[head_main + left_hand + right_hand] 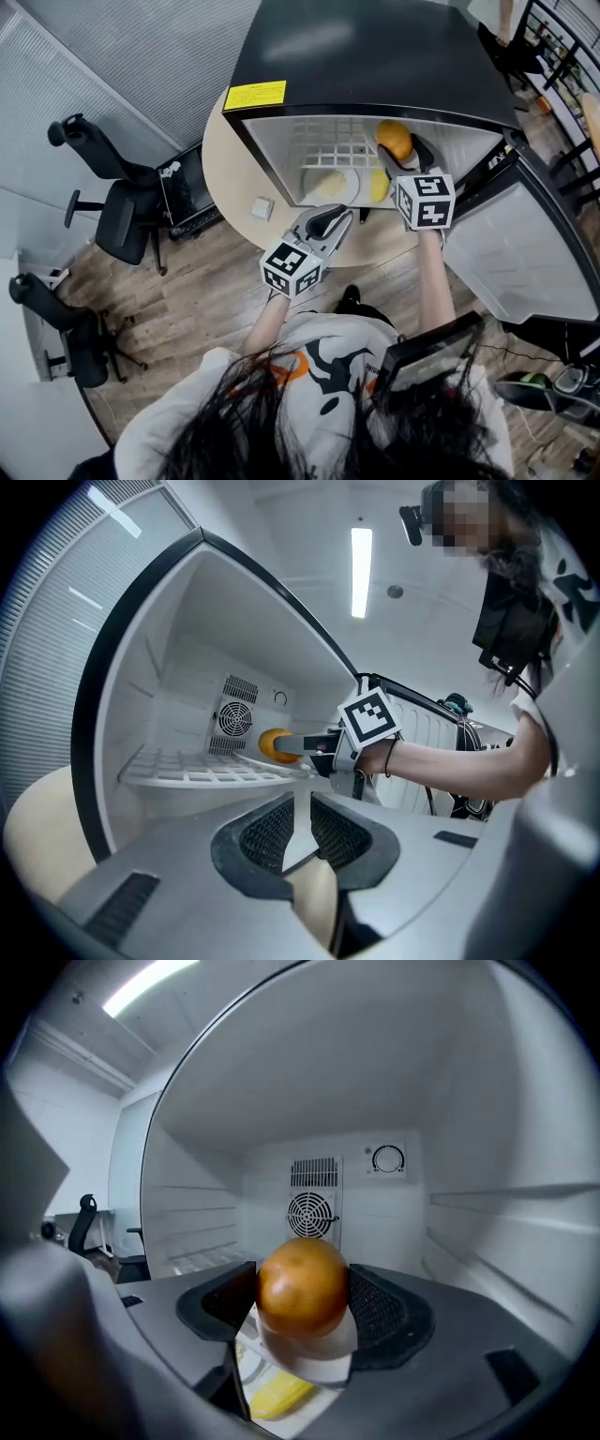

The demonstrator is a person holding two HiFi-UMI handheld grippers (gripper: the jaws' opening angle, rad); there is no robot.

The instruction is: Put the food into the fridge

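Orange (302,1283) sits clenched in my right tool (302,1321), held inside the open fridge (375,56) over the right end of its wire shelf (323,150). My left tool (302,822) hangs empty at the fridge mouth, jaws slightly parted. Yellow food (378,186) lies beside a plate (323,187), lower than the orange. The fridge stands on the bench (225,178).

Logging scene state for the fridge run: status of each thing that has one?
Fridge door: open.
Orange: gripped, inside fridge.
Right gripper: shut on orange.
Left gripper: jaws slightly apart, empty, outside fridge.
Plate: inside fridge, yellow food on it.
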